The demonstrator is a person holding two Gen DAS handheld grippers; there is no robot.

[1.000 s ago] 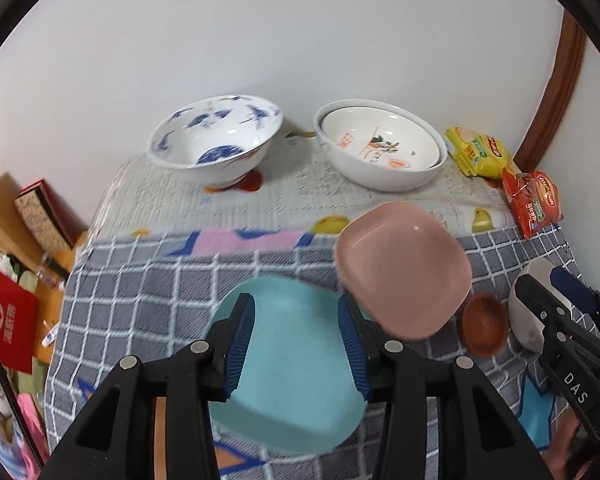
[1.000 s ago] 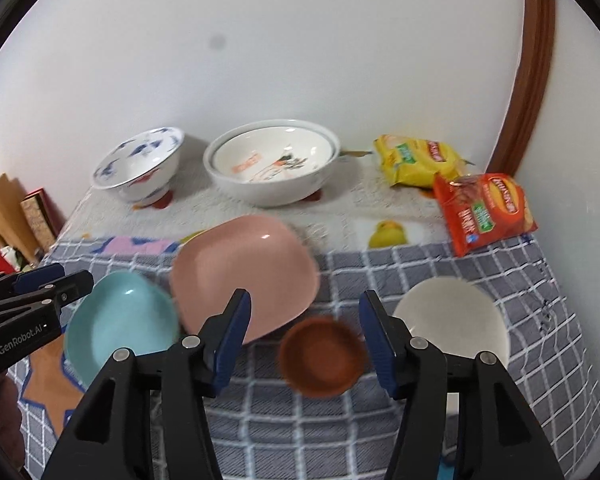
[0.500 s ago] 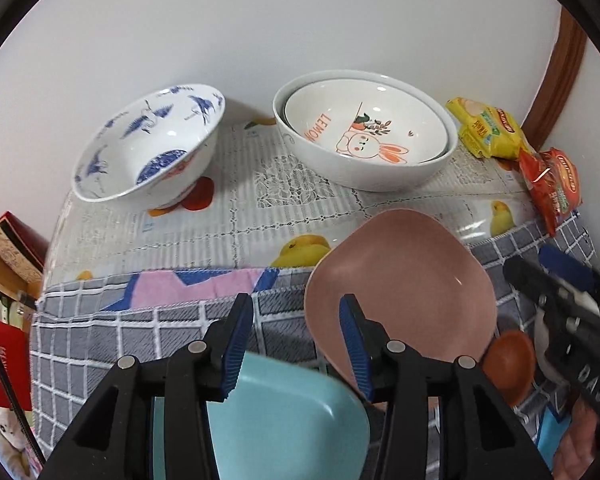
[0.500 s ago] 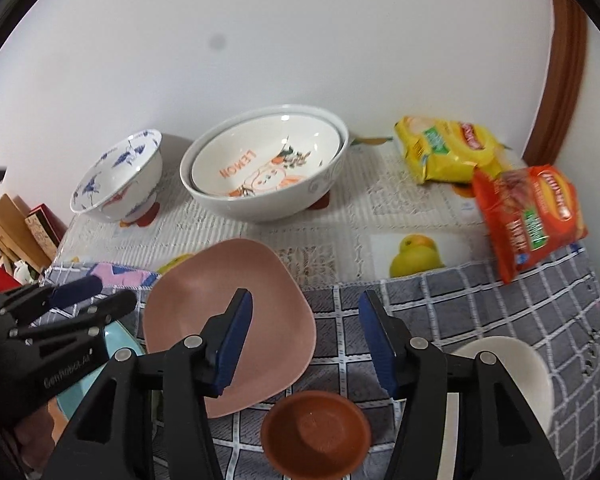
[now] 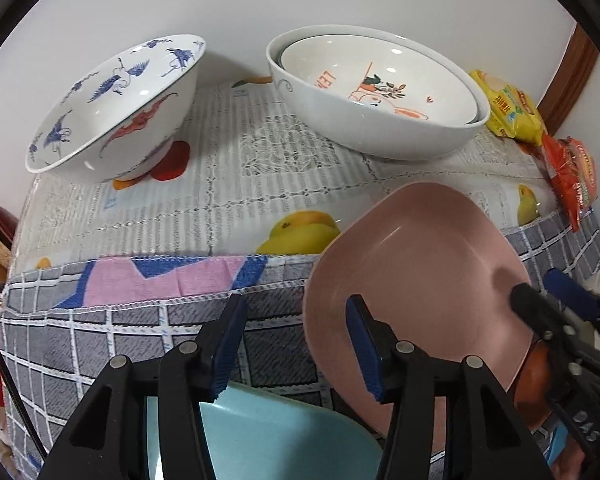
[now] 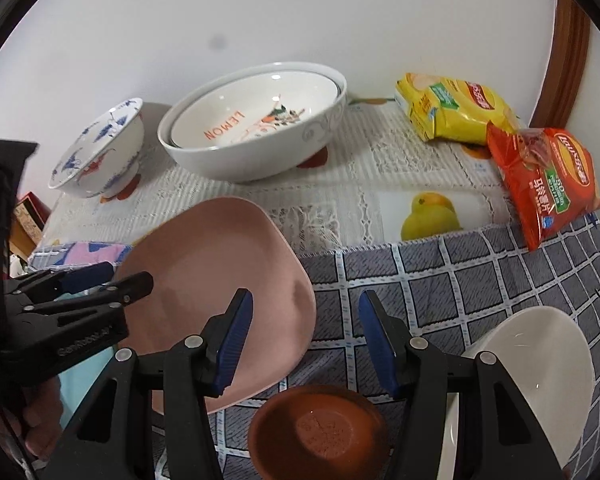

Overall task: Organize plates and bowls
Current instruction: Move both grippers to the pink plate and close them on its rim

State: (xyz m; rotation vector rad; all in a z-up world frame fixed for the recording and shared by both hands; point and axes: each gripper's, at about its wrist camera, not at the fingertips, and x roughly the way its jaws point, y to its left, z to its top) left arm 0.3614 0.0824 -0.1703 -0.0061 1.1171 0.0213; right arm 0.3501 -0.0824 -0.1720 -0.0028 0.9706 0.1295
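Nearest to me: my left gripper is wide open w/ nothing in it, hovering over the grey checked cloth btwn the pale teal plastic plate below it and the pink rounded-square plastic plate to its right. My right gripper is also wide open and empty, above the small brown round saucer; its left finger overlaps the pink plate's edge in view, can't tell if it touches. The white oval dish sits just right of it.

Step, as I judge it: reach phase, nothing picked yet. Pink plate looks like the likely target, both grippers near it. Next move needs a jaw over its rim and one under, then a lift clear of saucer and teal plate.

Further back on the lace-pattern mat: blue-and-white crane-pattern ceramic bowl on the left, and the big white bowl w/ a "LEMON" bowl nested inside; likely stacking spot. Far right, yellow snack bag and red crisp bag, off the path. Main risk: the two grippers crowd each other over the pink plate.
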